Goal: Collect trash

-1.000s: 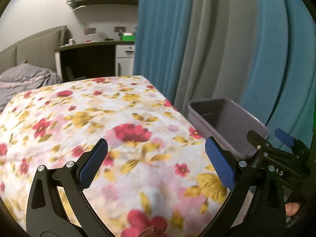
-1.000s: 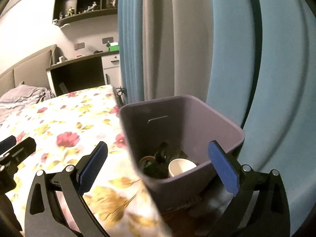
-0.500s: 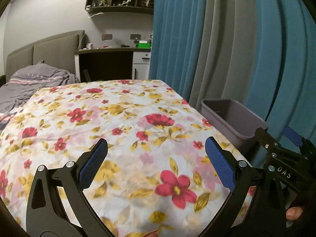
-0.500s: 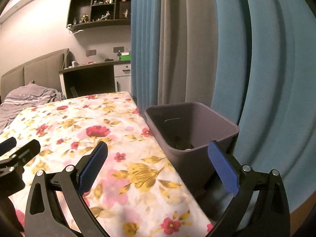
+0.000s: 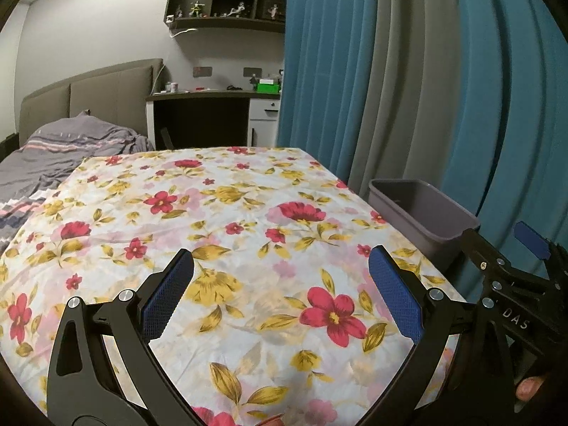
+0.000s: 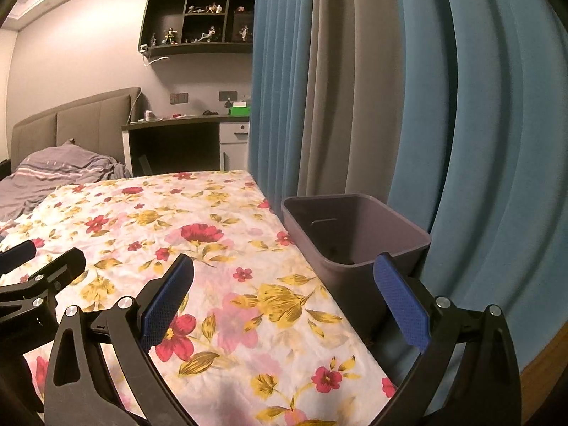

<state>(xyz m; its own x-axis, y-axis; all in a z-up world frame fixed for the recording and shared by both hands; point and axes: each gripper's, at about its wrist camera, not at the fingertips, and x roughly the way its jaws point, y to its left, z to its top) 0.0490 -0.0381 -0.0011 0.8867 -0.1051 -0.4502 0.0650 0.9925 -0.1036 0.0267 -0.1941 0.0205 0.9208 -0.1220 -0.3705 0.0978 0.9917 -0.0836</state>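
Observation:
A grey-purple plastic bin stands off the right edge of the flowered table cloth, against the curtains; its contents are hidden from here. The left wrist view shows the same bin at the right. My left gripper is open above the near part of the cloth, with nothing between its blue pads. My right gripper is open too, holding nothing, over the cloth's right edge short of the bin. The right gripper also shows at the right edge of the left wrist view.
Blue and grey curtains hang close behind the bin. A bed with a grey blanket lies at the far left, a dark desk and white drawer unit beyond the cloth, and shelves with figurines on the wall.
Both grippers have pulled back and risen away from the bin, which now looks smaller and farther. The trash seen inside it a second ago is out of sight. Both stay open.

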